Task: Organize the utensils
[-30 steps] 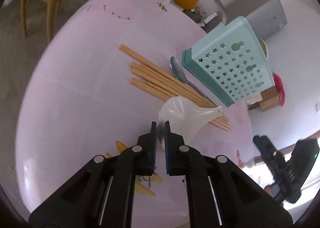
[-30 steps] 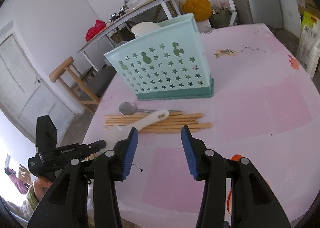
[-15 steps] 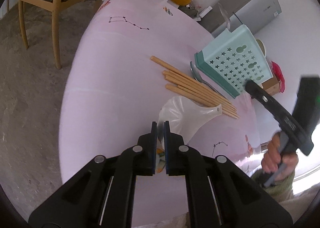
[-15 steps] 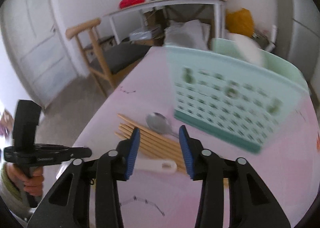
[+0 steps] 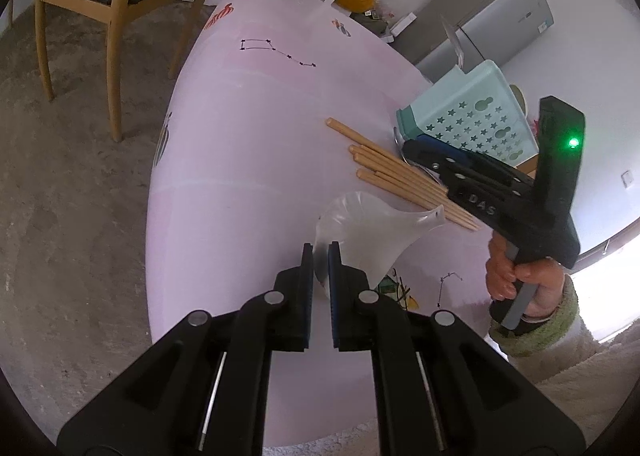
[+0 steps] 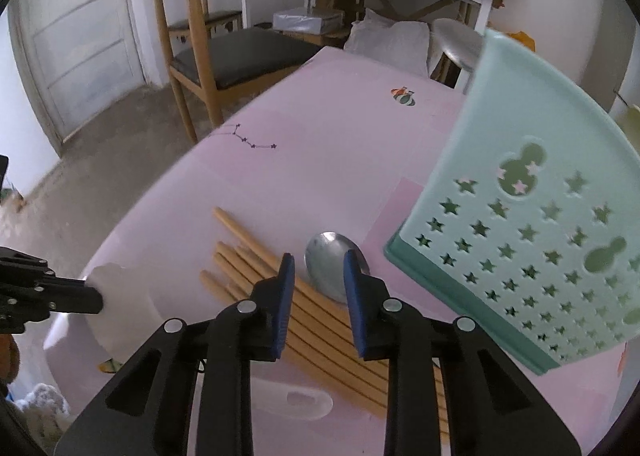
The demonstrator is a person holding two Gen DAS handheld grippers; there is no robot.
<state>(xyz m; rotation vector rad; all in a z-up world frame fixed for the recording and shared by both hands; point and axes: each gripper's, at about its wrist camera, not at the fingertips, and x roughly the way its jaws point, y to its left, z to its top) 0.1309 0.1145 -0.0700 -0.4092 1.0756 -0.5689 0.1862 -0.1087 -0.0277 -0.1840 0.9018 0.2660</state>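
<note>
While my left gripper (image 5: pixel 320 252) stays out of the way with the white plastic spoon (image 5: pixel 368 223) pinched by the rim of its bowl, I judge the step in hand to be the pick-up of the metal spoon (image 6: pixel 332 268) with my right gripper (image 6: pixel 318 272). To do it well I should come down square over the bowl or the neck just behind it, keep the left pad off the chopsticks (image 6: pixel 280 296) that lie touching the spoon at its nine o'clock side, and close only once both pads straddle the metal, since a thin spoon flat on the pink table (image 6: pixel 320 159) will slide if one pad lands first. My right jaws are partly apart and closing; the spoon's bowl shows in the gap between them, but I see no pad pressing on it yet. My left jaws are nearly together, clamped on the plastic spoon, whose handle points toward two o'clock in the left wrist view. The teal utensil basket (image 6: pixel 532 223), the likely goal, stands at three o'clock of the metal spoon, just beside it.
</note>
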